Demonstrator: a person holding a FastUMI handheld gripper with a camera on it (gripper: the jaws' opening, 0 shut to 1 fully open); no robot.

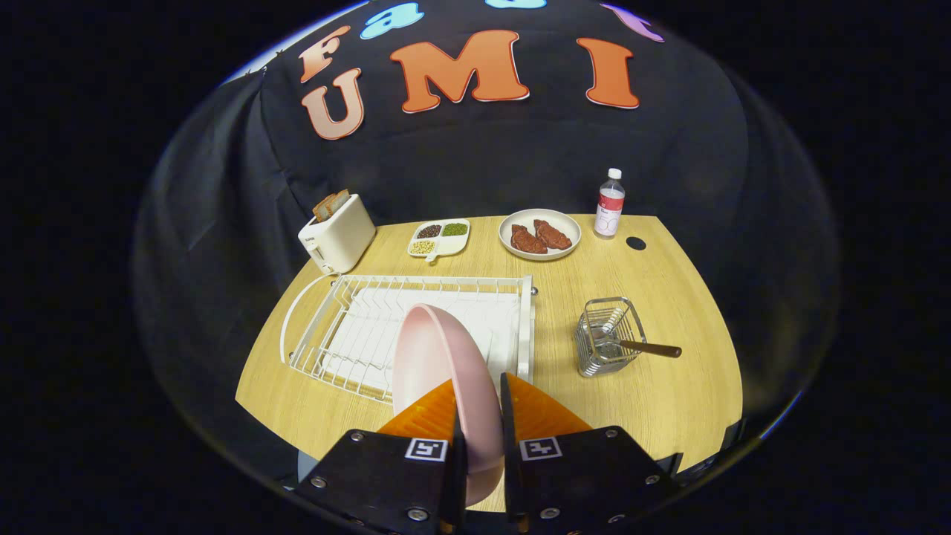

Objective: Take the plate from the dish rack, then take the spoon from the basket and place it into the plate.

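- Gripper clenched on one pink plate, both orange fingers pressing its rim; plate held on edge, upright, lifted over the near side of the rack, probably so the thin rim fits the narrow gap.
- One white wire dish rack just beyond the fingers at 11 o'clock, slots now bare, resting on the counter; judged: plate out of the rack, setting it flat comes next.
- One wire basket at 1 o'clock, apart from the rack, holding one spoon with its brown handle leaning out over the rim toward 3 o'clock, easy to pinch.
- Farther off at 12 o'clock: one white dish carrying two reddish pieces, one divided tray with three fillings.
- One toaster at 10 o'clock with bread sticking up, one bottle at 1 o'clock, upright.
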